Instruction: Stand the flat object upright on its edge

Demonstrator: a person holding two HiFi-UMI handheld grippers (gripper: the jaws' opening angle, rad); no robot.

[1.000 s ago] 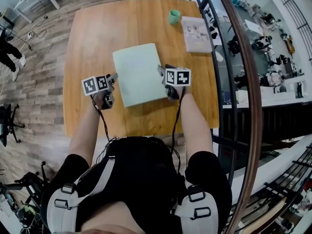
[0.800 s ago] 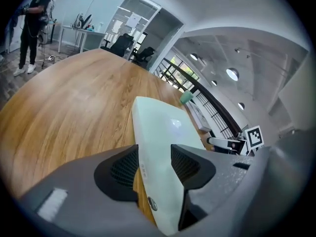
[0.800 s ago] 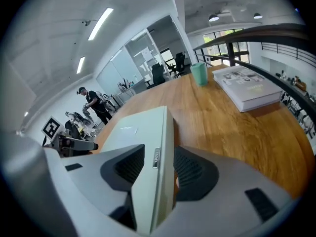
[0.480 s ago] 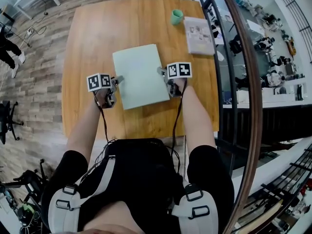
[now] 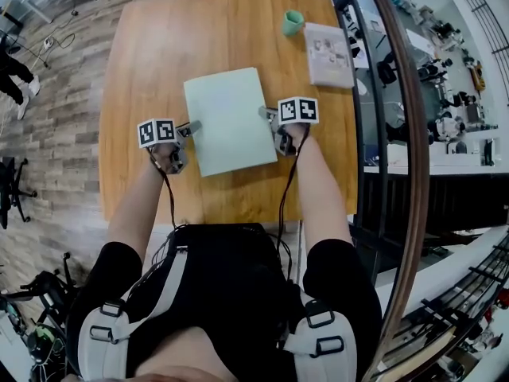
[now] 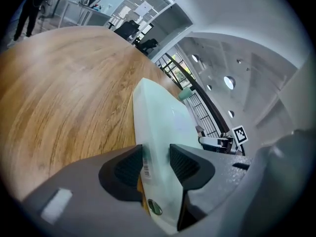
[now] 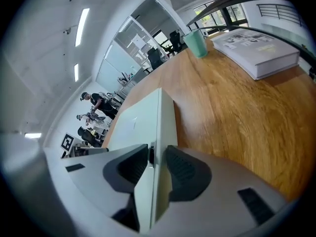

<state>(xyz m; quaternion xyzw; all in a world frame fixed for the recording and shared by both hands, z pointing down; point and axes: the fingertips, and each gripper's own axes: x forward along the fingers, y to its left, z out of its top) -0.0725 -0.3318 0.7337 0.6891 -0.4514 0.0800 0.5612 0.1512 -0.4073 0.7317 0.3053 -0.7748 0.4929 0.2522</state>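
Observation:
A pale green flat box (image 5: pixel 227 122) lies flat on the wooden table (image 5: pixel 151 46), near its middle. My left gripper (image 5: pixel 191 127) is at the box's left edge and my right gripper (image 5: pixel 266 116) at its right edge. In the left gripper view the box (image 6: pixel 158 112) runs between the jaws of the left gripper (image 6: pixel 155 164). They are closing, and both pads touch its edge by a barcode label. In the right gripper view the jaws of the right gripper (image 7: pixel 157 164) are closing too, with the box's edge (image 7: pixel 160 122) pressed between their pads.
A green cup (image 5: pixel 293 22) and a thick white book (image 5: pixel 328 54) sit at the table's far right corner. A dark railing (image 5: pixel 382 94) runs past the table's right side. The table's front edge lies just below the grippers. People stand far off in the room.
Both grippers have edged a little further up the table along the box's sides. The box lies where it was.

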